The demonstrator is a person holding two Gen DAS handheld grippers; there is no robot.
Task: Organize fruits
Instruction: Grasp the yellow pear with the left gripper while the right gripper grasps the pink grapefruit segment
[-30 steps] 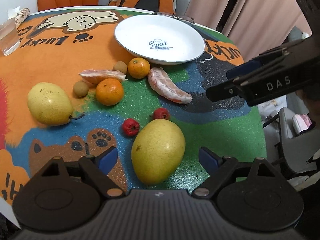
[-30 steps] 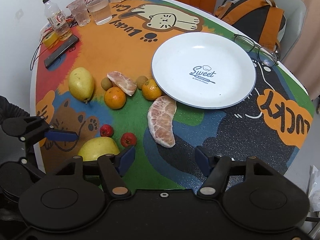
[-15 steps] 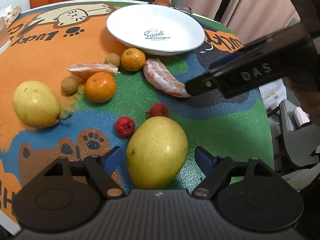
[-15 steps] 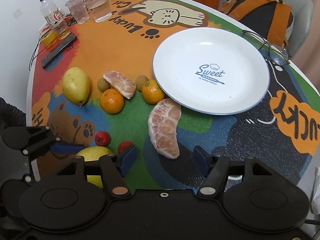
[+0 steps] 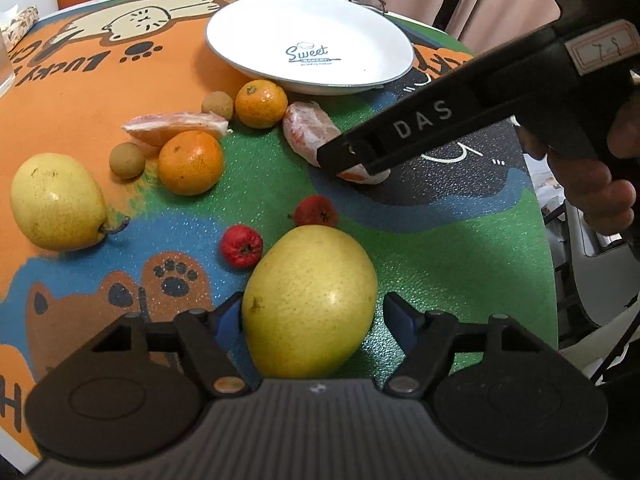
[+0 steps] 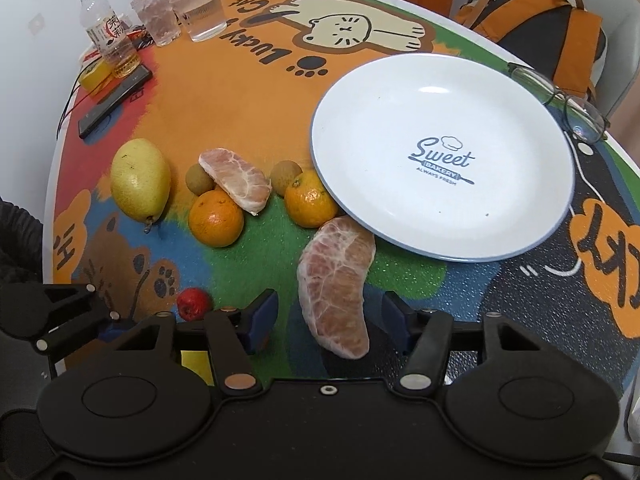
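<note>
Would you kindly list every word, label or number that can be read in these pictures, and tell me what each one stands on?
"Sweet BAKERY ALWAYS FRESH": centre of the white plate.
"DAS": side of the right gripper, seen from the left wrist.
"Lucky": printed upside down on the cat table mat; it also appears partly on the orange patch at the mat's right edge.
Handwritten sticker on the right gripper: illegible.
Bottle label: red characters, too small to read.

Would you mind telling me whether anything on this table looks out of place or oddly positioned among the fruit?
A pair of thin-framed eyeglasses lies at the far rim of the white "Sweet Bakery" plate, close to the table edge, an odd spot amid fruit sorting. The peeled pink citrus segment also touches the plate's near rim. Nothing looks spilled or damaged.
</note>
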